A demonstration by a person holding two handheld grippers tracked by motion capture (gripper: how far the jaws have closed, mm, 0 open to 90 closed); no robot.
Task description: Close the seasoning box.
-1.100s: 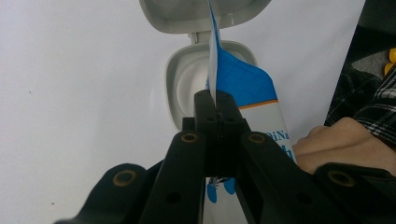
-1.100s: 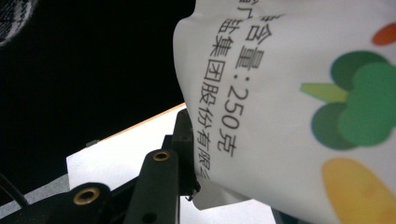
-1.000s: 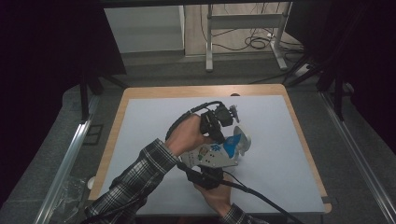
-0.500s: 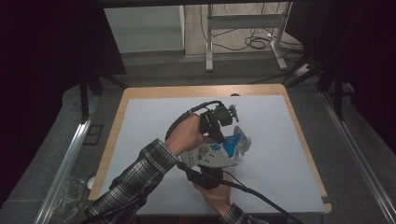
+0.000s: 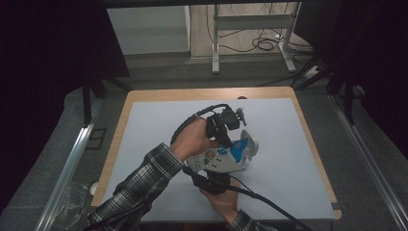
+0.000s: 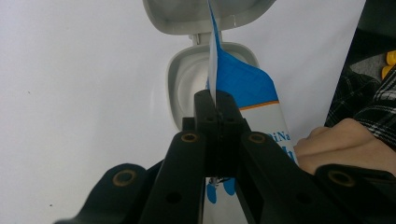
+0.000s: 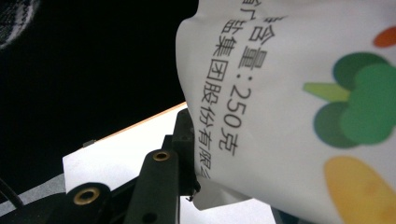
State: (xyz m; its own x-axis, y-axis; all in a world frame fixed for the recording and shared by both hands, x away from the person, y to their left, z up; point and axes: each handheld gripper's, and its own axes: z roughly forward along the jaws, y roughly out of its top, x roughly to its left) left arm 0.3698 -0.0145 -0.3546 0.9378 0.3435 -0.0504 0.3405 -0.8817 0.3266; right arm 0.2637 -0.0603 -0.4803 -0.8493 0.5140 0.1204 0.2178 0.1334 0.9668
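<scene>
Sitting around the middle of the white table mat (image 5: 159, 120), toward the near side: a white and blue pouch (image 5: 223, 159) with a flip-top cap (image 5: 249, 145), being gripped from both ends.

Left gripper (image 5: 226, 129) coming in from above, black jaws squeezed fully together and pinching the thin flat top seam of the pouch (image 6: 243, 84). Looking along the left gripper (image 6: 215, 105) from its own camera: blue panel of the pouch running up between the jaw tips, edge-on, with an orange stripe lower down. Just beyond the tips, the grey cap (image 6: 205, 79) hanging wide open, round lid flipped back on its hinge above the spout ring, both facing the camera.

Right gripper (image 5: 211, 180) reaching in from the near edge of the table, holding the bottom end of the pouch. Jaws standing partly apart, clamping the folded bottom corner of the pouch (image 7: 299, 107); black jaw (image 7: 184, 140) pressing right against the white film, with printed characters and green, orange and yellow shapes showing close up.

Pouch lying tilted, cap end pointing toward the far right, bottom end toward the person. Plaid sleeve (image 5: 139, 178) angling in from the lower left. Cable (image 5: 269, 204) trailing off the right gripper toward the bottom right.
</scene>
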